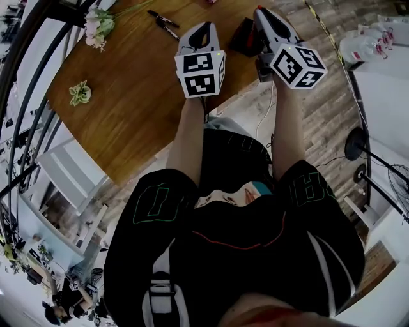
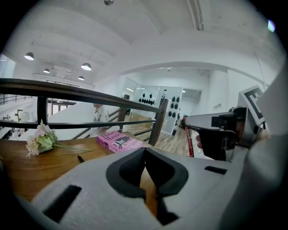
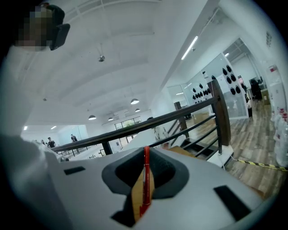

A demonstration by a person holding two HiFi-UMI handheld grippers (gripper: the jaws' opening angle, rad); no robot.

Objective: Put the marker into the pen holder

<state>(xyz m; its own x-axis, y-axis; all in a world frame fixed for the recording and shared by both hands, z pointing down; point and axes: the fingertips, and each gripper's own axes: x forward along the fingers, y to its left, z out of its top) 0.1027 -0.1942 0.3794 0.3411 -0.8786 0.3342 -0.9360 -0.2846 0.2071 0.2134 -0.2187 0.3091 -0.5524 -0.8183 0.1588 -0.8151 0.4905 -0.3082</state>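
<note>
In the right gripper view a thin red marker stands upright in the seam of my right gripper, which is shut on it. In the head view that gripper is held above the table's right edge, and the marker does not show there. My left gripper is shut with nothing in it; the head view shows it beside the right one over the wooden table. Two black markers lie at the far side. A dark boxy object sits under the right gripper; I cannot tell whether it is the pen holder.
A pink book and a bunch of pale flowers lie on the table, with a black marker between them. A small potted plant stands at the left. A dark railing runs behind the table.
</note>
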